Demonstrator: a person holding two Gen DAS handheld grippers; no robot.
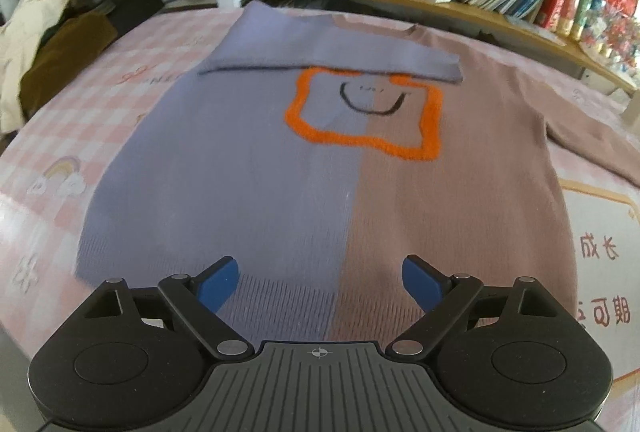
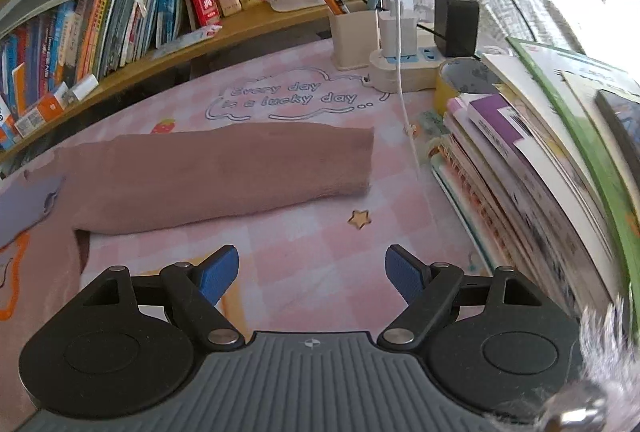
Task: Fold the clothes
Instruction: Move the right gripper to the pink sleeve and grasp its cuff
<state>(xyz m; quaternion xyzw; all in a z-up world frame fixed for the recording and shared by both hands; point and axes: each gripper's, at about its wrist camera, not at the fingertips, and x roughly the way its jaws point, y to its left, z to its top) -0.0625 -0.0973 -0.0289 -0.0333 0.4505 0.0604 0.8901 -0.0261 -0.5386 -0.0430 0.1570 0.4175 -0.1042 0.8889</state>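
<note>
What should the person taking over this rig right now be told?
Left gripper: open, empty, over the hem of the sweater.
Right gripper: open, empty, over the pink checked cloth, near the brown sleeve.
Sweater lies flat, face up, on that cloth.
Done: purple sleeve folded across the chest.
Left: fold the brown sleeve, which lies stretched out toward the book stack, then fold the body.
</note>
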